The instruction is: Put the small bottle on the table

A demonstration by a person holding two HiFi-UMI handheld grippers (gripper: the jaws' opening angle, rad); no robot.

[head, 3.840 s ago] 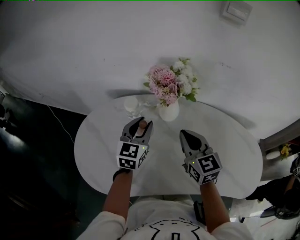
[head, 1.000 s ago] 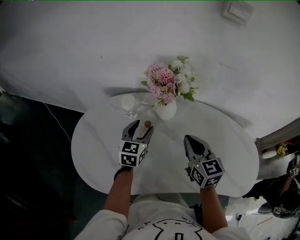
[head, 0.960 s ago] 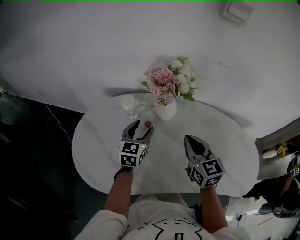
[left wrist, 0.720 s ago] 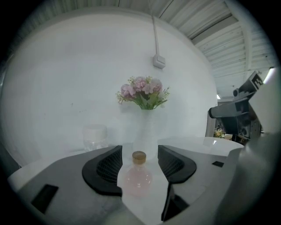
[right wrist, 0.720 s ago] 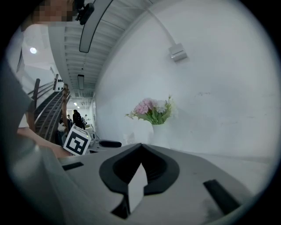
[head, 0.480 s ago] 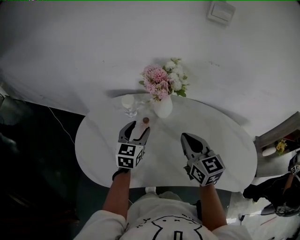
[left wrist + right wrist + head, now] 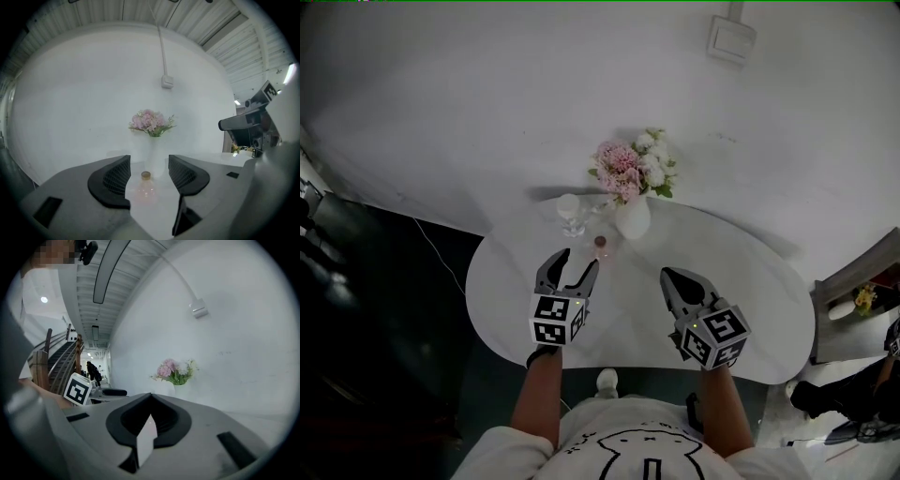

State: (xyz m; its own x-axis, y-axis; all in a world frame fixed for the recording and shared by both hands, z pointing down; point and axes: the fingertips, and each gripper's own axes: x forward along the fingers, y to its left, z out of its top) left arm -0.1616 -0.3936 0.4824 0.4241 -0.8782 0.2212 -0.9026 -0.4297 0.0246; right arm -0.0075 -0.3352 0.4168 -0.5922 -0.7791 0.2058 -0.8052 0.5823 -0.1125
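Note:
The small bottle [image 7: 601, 247], round, clear and pinkish with a cork stopper, stands upright on the white oval table [image 7: 750, 281], free of both grippers. My left gripper [image 7: 576, 262] is open just short of it, with the bottle a little beyond its fingertips. In the left gripper view the bottle [image 7: 146, 188] stands on the tabletop between and past the two spread black pads [image 7: 111, 180]. My right gripper [image 7: 668, 275] is shut and empty, over the table to the right. In the right gripper view its jaws [image 7: 150, 397] meet with nothing between them.
A white vase [image 7: 632, 220] of pink and white flowers [image 7: 633, 169] stands just behind the bottle, with a stemmed glass [image 7: 571, 214] to its left. A white wall with a switch box [image 7: 731, 39] rises behind the table. Dark floor lies to the left.
The left gripper held the bottle between its jaws earlier. It has since opened and drawn back toward me, leaving the bottle standing on the table. The right gripper has barely moved.

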